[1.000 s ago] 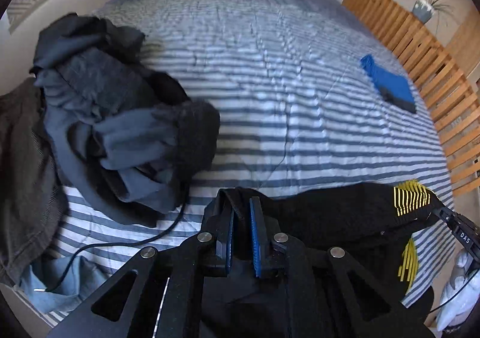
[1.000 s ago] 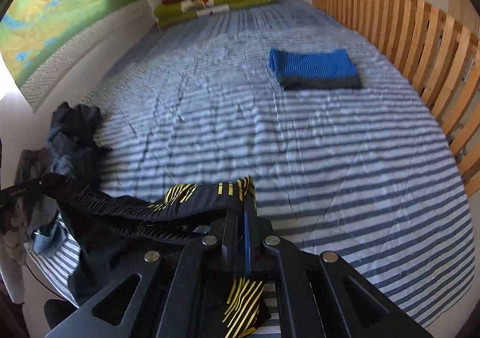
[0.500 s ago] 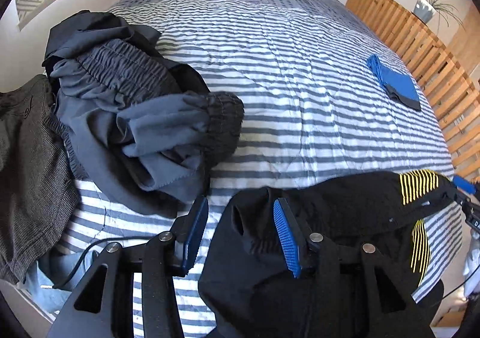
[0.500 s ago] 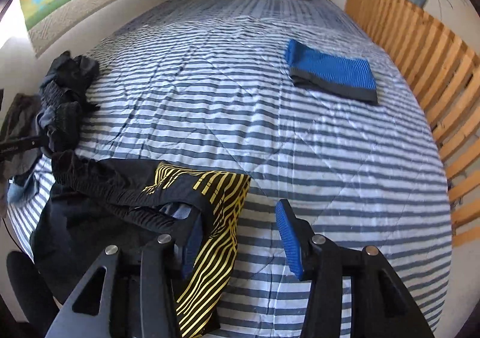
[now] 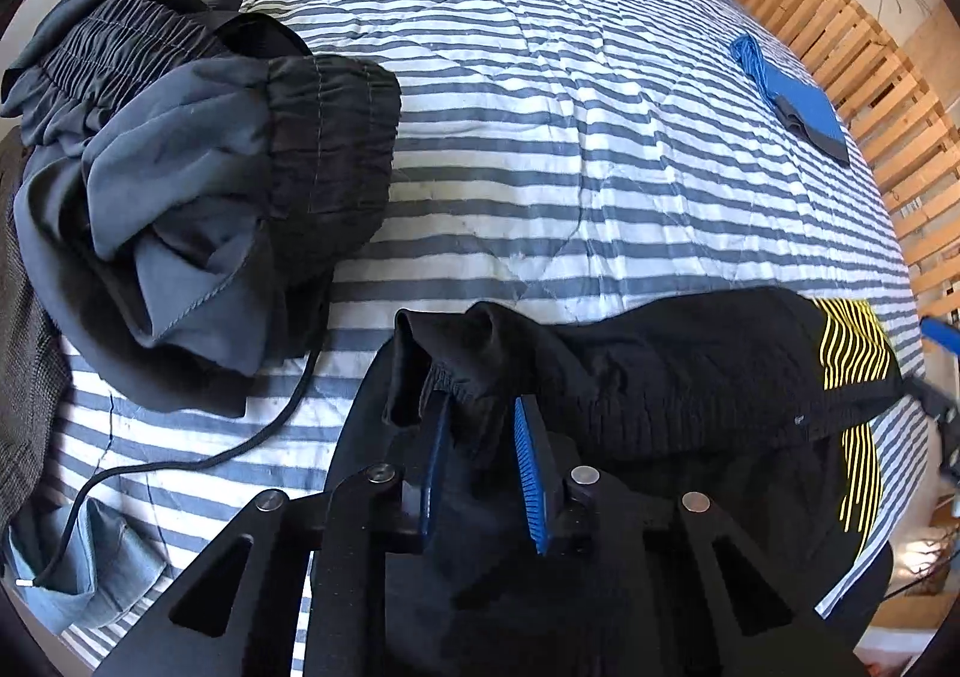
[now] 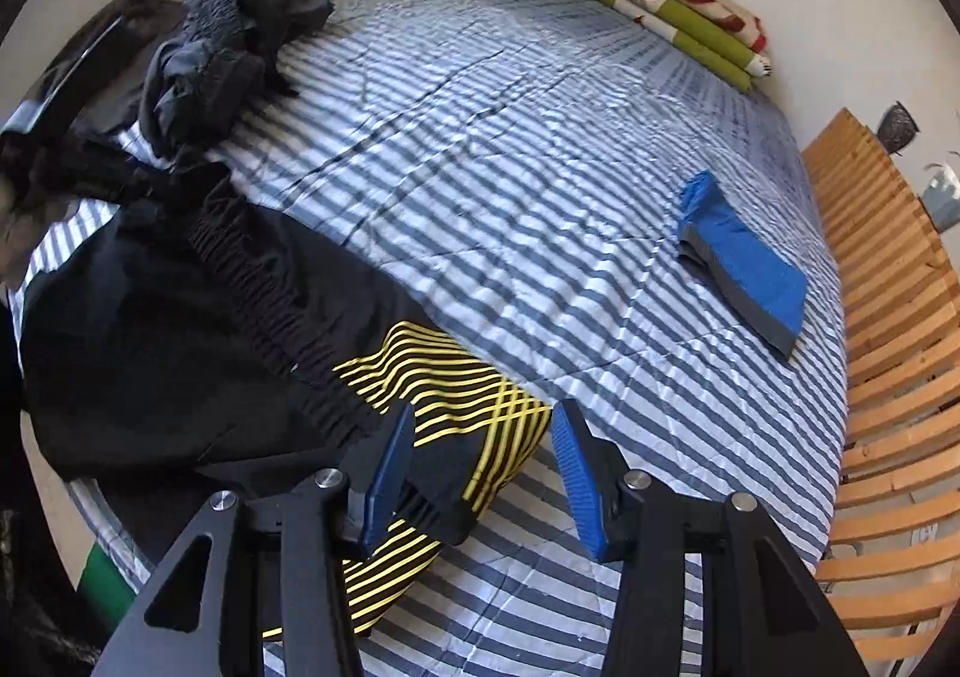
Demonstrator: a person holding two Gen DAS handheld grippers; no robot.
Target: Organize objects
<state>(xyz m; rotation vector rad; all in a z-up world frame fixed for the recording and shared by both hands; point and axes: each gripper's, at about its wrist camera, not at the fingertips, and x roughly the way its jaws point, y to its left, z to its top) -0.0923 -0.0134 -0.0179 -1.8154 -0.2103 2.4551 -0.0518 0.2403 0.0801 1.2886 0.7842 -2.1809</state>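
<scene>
Black shorts point(image 5: 690, 377) with yellow stripes lie on the near edge of the striped bed point(image 5: 540, 137). From the left wrist, the left gripper point(image 5: 480, 461) is closing, waistband bunched between its pads. From the right wrist, the right gripper point(image 6: 480, 479) stands spread over the shorts' striped corner; a folded blue garment point(image 6: 744, 269) lies far right.

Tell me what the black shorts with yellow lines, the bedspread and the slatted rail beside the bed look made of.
Black shorts: thin matte synthetic, probably sportswear; gathered elastic waistband, printed yellow lines.
Bedspread: soft quilted fabric, perhaps cotton; stitched diamonds and fine creases across the blue-white stripes.
Slatted rail: light wood, smooth, maybe lightly varnished; visible grain and warm tone.
</scene>
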